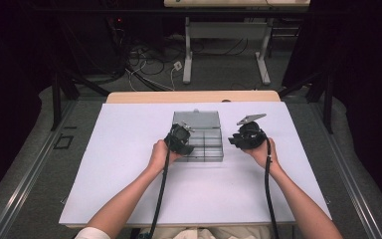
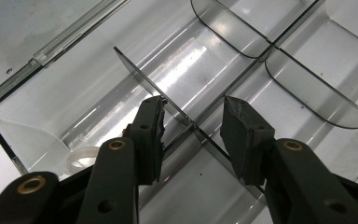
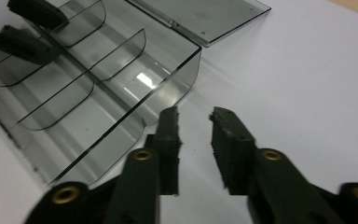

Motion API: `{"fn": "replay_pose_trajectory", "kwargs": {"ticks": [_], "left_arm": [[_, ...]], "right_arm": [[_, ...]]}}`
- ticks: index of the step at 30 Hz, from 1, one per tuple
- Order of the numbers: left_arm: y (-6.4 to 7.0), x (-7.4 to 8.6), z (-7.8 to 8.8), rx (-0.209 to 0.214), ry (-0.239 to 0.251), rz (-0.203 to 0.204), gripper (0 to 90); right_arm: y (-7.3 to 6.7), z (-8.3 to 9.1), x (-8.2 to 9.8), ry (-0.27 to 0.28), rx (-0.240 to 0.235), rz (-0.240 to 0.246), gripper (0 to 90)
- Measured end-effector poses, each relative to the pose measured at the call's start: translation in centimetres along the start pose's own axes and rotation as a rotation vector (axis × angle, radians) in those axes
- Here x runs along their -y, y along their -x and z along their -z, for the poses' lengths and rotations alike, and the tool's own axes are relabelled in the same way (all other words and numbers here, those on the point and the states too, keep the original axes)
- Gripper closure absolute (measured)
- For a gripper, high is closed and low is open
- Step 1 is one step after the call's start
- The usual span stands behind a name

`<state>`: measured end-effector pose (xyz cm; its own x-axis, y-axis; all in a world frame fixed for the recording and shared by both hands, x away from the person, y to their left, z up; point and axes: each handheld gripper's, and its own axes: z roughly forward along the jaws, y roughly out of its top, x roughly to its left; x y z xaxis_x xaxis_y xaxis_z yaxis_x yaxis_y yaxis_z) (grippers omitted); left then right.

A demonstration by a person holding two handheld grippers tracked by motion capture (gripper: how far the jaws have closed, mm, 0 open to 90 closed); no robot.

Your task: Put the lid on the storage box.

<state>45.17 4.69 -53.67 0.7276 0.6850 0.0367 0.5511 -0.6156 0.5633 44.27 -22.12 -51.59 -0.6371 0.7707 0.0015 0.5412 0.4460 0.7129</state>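
While poised over a clear organizer box (image 1: 199,137) at mid-table, with lid (image 1: 196,118) thrown open toward the far side.

Left gripper (image 1: 180,139) down at the box's near-left part, jaws narrowly apart astride a thin clear divider (image 2: 168,100) and, as far as can be seen, not pressing it. Right gripper (image 3: 194,116) just beside the box's right wall, over bare white table (image 1: 129,164), jaws narrowly apart with nothing between. Curved dividers (image 3: 93,56) splitting the box into open compartments. Wide free sheet to left, right and near of the box, ending at the table's edges; wooden rim along the far edge. A small pale ring (image 2: 80,158) at the box's corner in the left gripper view. No readable writing anywhere.
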Motion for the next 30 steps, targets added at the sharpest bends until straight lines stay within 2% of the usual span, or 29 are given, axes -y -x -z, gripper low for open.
{"fn": "replay_pose_trajectory", "kwargs": {"ticks": [4, 7, 10, 12, 19, 20, 22, 23, 24, 28, 29, 30], "left_arm": [[0.0, 0.0, 0.0, -0.002, -0.001, -0.003, 59.3], [0.0, 0.0, 0.0, 0.001, -0.001, 0.001, 59.3], [0.0, 0.0, 0.0, -0.001, 0.001, -0.003, 59.4], [0.0, 0.0, 0.0, -0.002, 0.003, -0.001, 59.4], [0.0, 0.0, 0.0, 0.003, 0.001, 0.002, 59.4], [0.0, 0.0, 0.0, 0.000, 0.000, -0.003, 59.4], [0.0, 0.0, 0.0, 0.002, 0.002, 0.001, 59.4], [0.0, 0.0, 0.0, 0.002, 0.003, 0.001, 59.4], [0.0, 0.0, 0.0, 0.000, 0.001, -0.003, 59.4], [0.0, 0.0, 0.0, 0.003, 0.000, 0.001, 59.4], [0.0, 0.0, 0.0, 0.002, 0.001, 0.001, 59.4], [0.0, 0.0, 0.0, 0.003, 0.000, 0.001, 59.4]], "right_arm": [[0.5, -1.1, -0.8, 0.005, 0.009, 0.004, 85.9], [0.7, -2.1, -1.5, 0.002, 0.007, 0.000, 89.9], [0.9, -3.2, -2.2, -0.012, -0.005, 0.009, 90.0], [1.1, -3.7, -2.6, -0.027, 0.011, 0.021, 90.0], [1.2, -5.5, -4.1, -0.061, 0.034, 0.005, 90.0], [1.3, -5.8, -4.1, -0.034, 0.037, 0.004, 90.0], [1.5, -5.8, -4.4, -0.096, 0.057, -0.002, 90.0], [1.7, -6.1, -4.4, -0.082, 0.065, 0.006, 90.0], [1.7, -6.3, -4.3, -0.103, 0.064, 0.005, 90.0], [1.9, -7.1, -4.0, -0.110, 0.069, 0.006, 90.0], [1.9, -7.3, -4.0, -0.117, 0.067, -0.020, 90.0], [2.1, -7.4, -4.0, -0.120, 0.060, -0.005, 90.0]]}}
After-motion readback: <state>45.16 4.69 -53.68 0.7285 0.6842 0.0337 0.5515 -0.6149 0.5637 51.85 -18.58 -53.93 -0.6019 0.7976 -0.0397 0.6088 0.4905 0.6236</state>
